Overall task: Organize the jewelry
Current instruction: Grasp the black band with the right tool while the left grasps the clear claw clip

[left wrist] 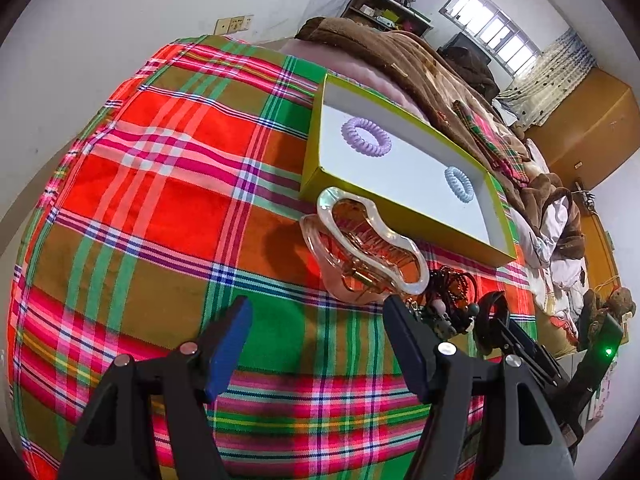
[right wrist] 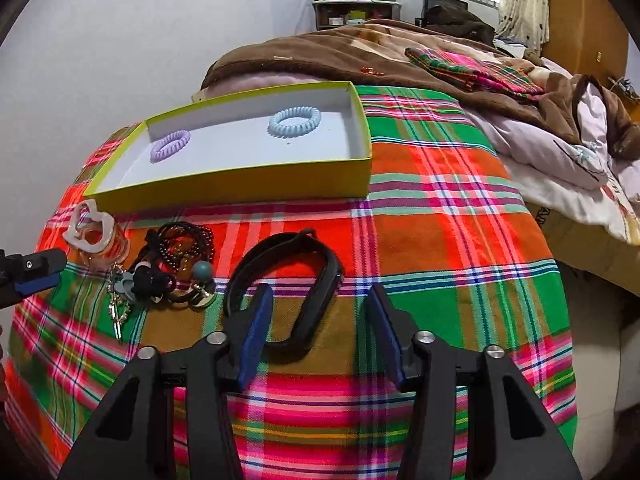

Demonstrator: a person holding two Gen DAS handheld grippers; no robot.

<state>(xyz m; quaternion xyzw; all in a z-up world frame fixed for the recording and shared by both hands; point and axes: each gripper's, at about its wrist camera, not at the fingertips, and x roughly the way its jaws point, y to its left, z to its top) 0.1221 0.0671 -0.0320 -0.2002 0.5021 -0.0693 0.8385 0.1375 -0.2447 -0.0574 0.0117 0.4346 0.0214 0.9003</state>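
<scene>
left gripper spread wide and gripping nothing, hovering just near of the clear hair claw. right gripper also spread and empty, straddling the black band. lying far of these, the yellow box, already holding the purple coil tie and the blue coil tie. risking a slip: smooth curved claw possibly squirting out, or snagging the tangled beads just right of it.

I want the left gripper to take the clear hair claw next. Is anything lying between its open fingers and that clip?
Nothing visible does. The left gripper is open, and only bare plaid cloth lies between it and the hair claw. The tangle of beads and hair ties sits off to the right, beside the right finger.
</scene>
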